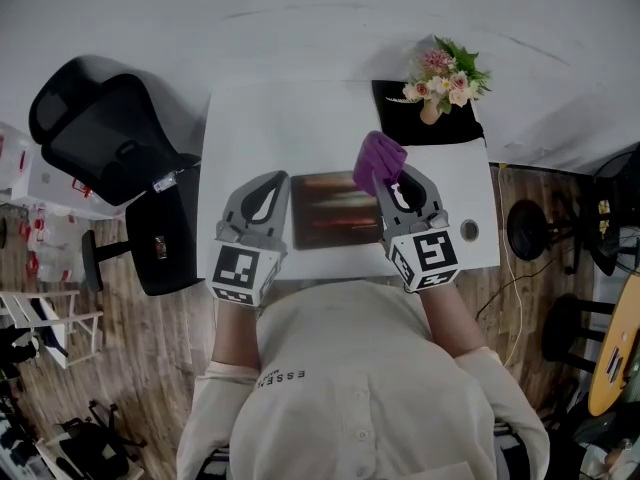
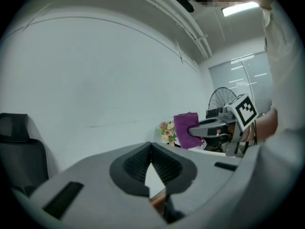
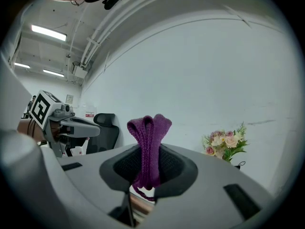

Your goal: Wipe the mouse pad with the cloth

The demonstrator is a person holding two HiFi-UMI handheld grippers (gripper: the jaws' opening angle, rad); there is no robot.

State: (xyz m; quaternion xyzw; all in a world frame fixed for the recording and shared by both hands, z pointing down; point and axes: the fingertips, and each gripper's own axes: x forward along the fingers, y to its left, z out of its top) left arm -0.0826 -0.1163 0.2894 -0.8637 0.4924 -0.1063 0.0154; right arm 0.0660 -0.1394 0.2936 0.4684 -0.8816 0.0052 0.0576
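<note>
The right gripper [image 1: 398,183] clamps the cloth [image 1: 378,158] clear of the mouse pad [image 1: 335,210], the left gripper [image 1: 266,190] is closed and empty, and wiping evidently remains to be done.

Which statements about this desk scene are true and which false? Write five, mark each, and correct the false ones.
1. The right gripper is shut on the purple cloth. True.
2. The cloth lies spread flat on the mouse pad. False: it is bunched upright in the right gripper's jaws.
3. The left gripper holds a second cloth. False: its jaws meet with nothing between them.
4. The flowers stand at the far right corner of the white table. True.
5. The office chair stands to the right of the table. False: it is on the person's left.
</note>
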